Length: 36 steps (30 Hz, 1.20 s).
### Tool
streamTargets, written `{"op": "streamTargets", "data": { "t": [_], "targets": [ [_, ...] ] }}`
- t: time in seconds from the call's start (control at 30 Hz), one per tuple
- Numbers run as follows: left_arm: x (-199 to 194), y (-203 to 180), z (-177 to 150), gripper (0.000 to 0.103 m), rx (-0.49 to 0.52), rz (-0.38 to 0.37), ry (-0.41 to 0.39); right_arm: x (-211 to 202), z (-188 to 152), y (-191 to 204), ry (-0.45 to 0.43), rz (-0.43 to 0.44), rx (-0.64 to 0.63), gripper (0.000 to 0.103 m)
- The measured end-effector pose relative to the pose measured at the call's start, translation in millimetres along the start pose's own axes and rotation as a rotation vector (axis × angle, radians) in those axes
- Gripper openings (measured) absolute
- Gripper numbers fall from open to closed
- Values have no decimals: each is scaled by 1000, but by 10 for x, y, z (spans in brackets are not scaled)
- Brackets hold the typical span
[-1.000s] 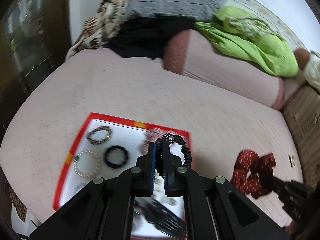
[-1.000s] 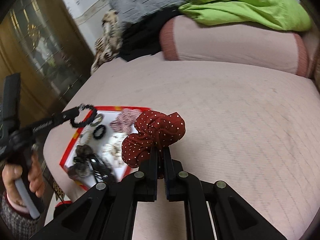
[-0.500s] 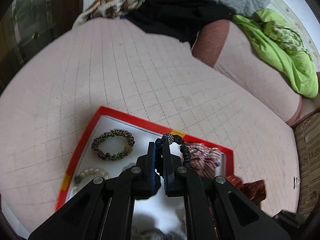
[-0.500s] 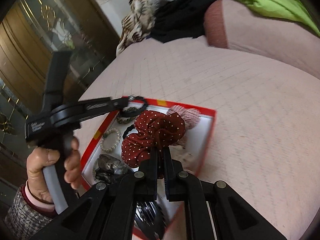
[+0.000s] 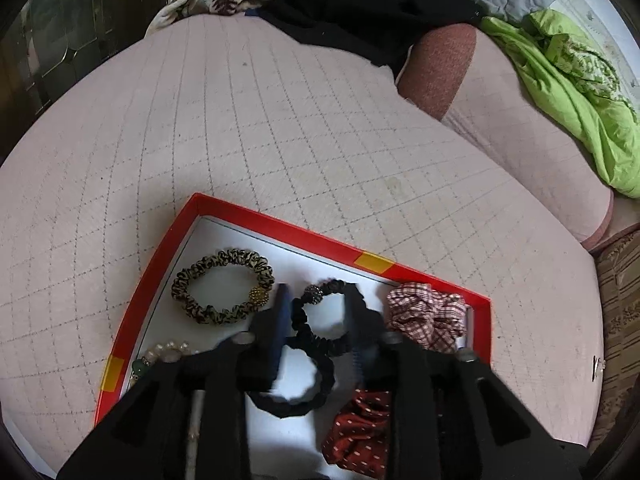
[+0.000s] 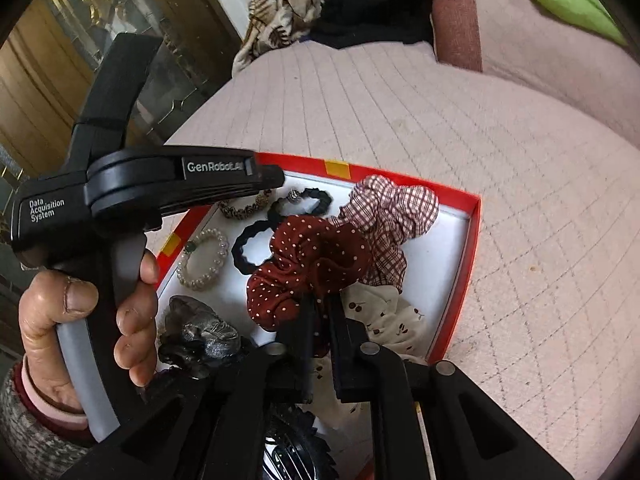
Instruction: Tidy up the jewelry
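Observation:
A red-rimmed white tray (image 5: pixel 280 222) lies on the bed. My left gripper (image 5: pixel 318 308) hangs just above the tray floor, jaws opening. The black beaded hair tie (image 5: pixel 320 294) lies loose between its fingers, with neither pad pressing on it. A second black scrunchie (image 5: pixel 310 384) lies under it. In the right wrist view my right gripper (image 6: pixel 322 312) is over the tray (image 6: pixel 460 264), jaws opening a little. The red dotted scrunchie (image 6: pixel 312 256) is still bunched between its tips and rests on the other pieces. A hand (image 6: pixel 80 312) holds the left gripper (image 6: pixel 276 179).
In the tray lie a leopard-print scrunchie (image 5: pixel 224 292), a plaid scrunchie (image 5: pixel 428 316), a pearl bracelet (image 6: pixel 202 260), a cream cherry-print scrunchie (image 6: pixel 380 316) and dark hair clips (image 6: pixel 200 336). A pink bolster (image 5: pixel 520 140), green cloth (image 5: pixel 568 92) and black clothes (image 5: pixel 372 4) lie beyond.
Both grippers came down over the tray. The left jaws parted and the beaded tie now lies on the tray floor. The right jaws parted slightly, and the red scrunchie now rests on the tray's pieces.

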<state>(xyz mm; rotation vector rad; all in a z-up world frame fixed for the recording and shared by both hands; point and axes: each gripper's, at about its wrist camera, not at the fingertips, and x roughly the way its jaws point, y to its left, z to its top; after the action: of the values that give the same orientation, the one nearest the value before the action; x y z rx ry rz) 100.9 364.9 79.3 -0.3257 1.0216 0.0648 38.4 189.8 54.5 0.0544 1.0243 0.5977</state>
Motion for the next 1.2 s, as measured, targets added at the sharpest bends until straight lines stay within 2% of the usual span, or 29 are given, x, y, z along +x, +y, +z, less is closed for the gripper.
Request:
{"op": "streamTargets", "data": {
  "t": [0.07, 0.13, 0.47, 0.63, 0.87, 1.03, 1.13, 1.2],
  "targets": [
    [-100, -27, -10, 39, 2, -7, -19, -59, 4, 45, -19, -12, -26, 33],
    [-189, -56, -15, 39, 6, -13, -29, -155, -7, 79, -45, -19, -42, 38],
    [-823, -212, -235, 45, 50, 34, -129, -589, -179, 65, -94, -32, -20, 39],
    [-1170, -314, -472, 60, 60, 63, -198, -881, -466, -119, -112, -49, 36, 40],
    [-1573, -489, -955, 70, 30, 72, -269, -1226, -960, -298, -121, -91, 93, 41],
    [-1614, -601, -1363, 72, -16, 30, -235, -1396, -1223, -354, -129, -122, 121, 44],
    [-1661, -680, -1572, 72, 0, 61, -236, -1502, -1347, -371, -140, -141, 134, 45],
    [-1738, -715, -1698, 72, 14, 100, -266, -1554, -1408, -374, -146, -152, 140, 46]
  ]
}}
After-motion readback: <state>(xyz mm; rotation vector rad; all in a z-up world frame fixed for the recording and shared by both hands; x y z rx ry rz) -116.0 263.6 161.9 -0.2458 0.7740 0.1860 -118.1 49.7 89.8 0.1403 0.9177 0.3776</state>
